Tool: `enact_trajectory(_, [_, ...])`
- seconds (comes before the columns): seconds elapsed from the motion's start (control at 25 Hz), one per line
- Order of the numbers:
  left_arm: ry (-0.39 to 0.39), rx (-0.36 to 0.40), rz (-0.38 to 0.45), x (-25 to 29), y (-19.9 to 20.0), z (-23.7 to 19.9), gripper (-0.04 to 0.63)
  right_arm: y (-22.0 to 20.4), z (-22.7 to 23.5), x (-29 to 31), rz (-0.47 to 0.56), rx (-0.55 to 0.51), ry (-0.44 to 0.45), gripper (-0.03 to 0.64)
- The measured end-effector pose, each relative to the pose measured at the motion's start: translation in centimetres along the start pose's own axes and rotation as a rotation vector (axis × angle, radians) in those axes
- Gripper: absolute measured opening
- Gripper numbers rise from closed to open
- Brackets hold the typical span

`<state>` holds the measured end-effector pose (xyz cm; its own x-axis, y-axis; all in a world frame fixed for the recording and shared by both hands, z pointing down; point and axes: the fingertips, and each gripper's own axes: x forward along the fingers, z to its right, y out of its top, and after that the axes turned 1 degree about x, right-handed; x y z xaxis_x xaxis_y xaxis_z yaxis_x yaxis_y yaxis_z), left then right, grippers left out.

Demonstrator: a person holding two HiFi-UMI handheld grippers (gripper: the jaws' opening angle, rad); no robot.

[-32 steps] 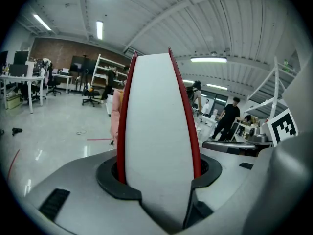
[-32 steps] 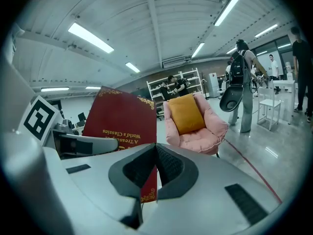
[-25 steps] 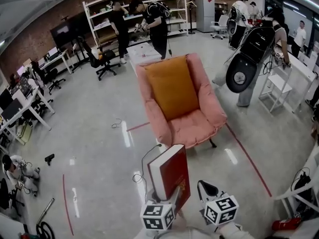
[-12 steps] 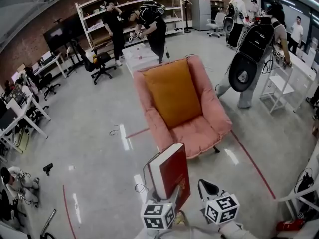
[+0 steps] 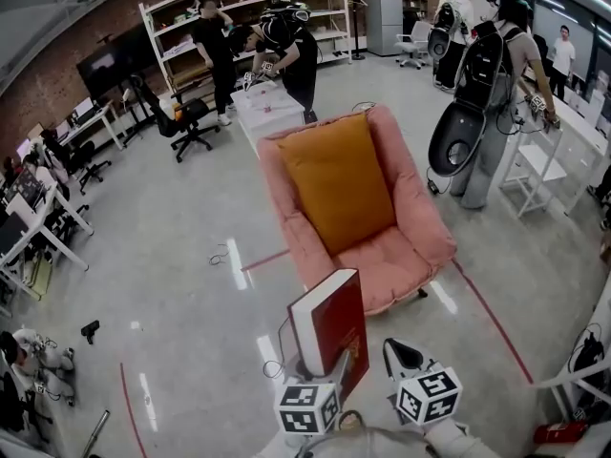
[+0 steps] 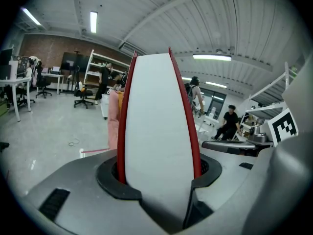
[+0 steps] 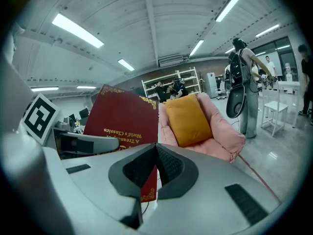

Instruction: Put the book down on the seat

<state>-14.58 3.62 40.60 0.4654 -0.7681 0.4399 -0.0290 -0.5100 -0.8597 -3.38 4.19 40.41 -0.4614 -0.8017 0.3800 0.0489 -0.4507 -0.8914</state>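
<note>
The book (image 5: 329, 337) has not reached the seat (image 5: 382, 260), so the task is in its carrying stage and the put-down itself remains to be done. The left claw (image 6: 159, 173) is clamped on the lower end of the book, a thick volume with a dark red cover and a white page block. Its jaws stand fairly wide apart because of the book's thickness, with a pad pressed on each cover. The book stands upright out of that claw, its page edge turned toward the claw's own camera. In the head view it hangs in the air over the grey floor (image 5: 172, 284), just short of the front edge of the pink armchair (image 5: 410, 227). The right claw (image 7: 155, 155) hovers just beside the book with its jaws drawn together and nothing between them, so it appears to have no part in the hold. An orange cushion (image 5: 336, 179) leans against the chair's back, and the seat pad in front of it is bare, which leaves room for the book. What is left, judging by this layout, is to bring the book forward over the seat, tip it flat or lower it onto the pad, and release the left claw.
</note>
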Motion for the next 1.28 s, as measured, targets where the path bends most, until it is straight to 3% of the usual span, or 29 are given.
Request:
enact_trajectory(0.68, [0.021, -0.065, -0.054, 3.1, -0.1, -2.9, 0.255, 0.3, 1.5, 3.4, -0.065, -0.01, -0.005, 0.005])
enact_trajectory(0.96, [0.042, -0.073, -0.076, 7.8, 0.6, -3.0, 0.255, 2.6, 5.7, 6.9, -0.058, -0.022, 0.015, 0.005])
enact_trajectory(1.28, [0.047, -0.099, -0.131, 14.6, 2.9, -3.3, 0.255, 5.9, 10.5, 11.7, -0.116, -0.036, 0.04, 0.005])
